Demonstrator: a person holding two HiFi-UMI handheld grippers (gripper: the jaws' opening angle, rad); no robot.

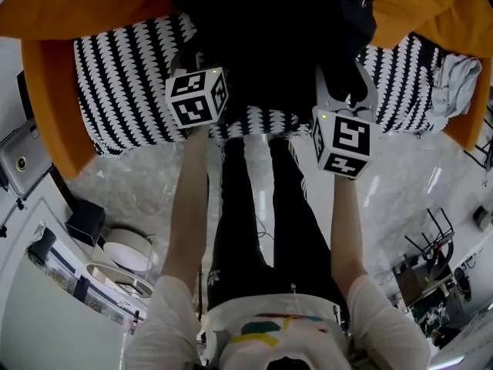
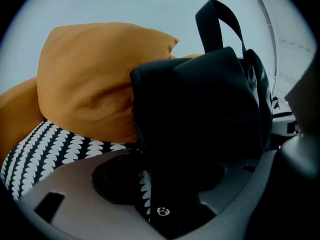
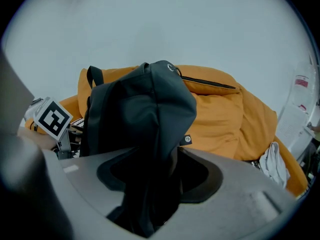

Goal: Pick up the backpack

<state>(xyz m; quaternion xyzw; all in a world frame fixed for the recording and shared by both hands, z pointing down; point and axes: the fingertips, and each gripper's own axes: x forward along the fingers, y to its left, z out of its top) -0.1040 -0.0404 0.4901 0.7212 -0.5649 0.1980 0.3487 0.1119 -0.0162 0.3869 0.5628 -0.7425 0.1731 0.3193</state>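
No words, numbers or brand names could be read. Black-and-white square coded markers, not letters, were seen on the cube [image 1: 199, 97] of the left hand-held gripper [image 2: 162, 176] and on the cube [image 1: 343, 141] of the right hand-held gripper [image 3: 152, 179]. A small round emblem [image 3: 187, 139] was seen on a tag at 4 o'clock of the backpack [image 3: 140, 109], too small to be read.

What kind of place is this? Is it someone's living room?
Probably a sitting corner, maybe inside a lab. An orange sofa with a black-and-white cover holds a black backpack, but a rack of equipment stands on the shiny floor nearby.
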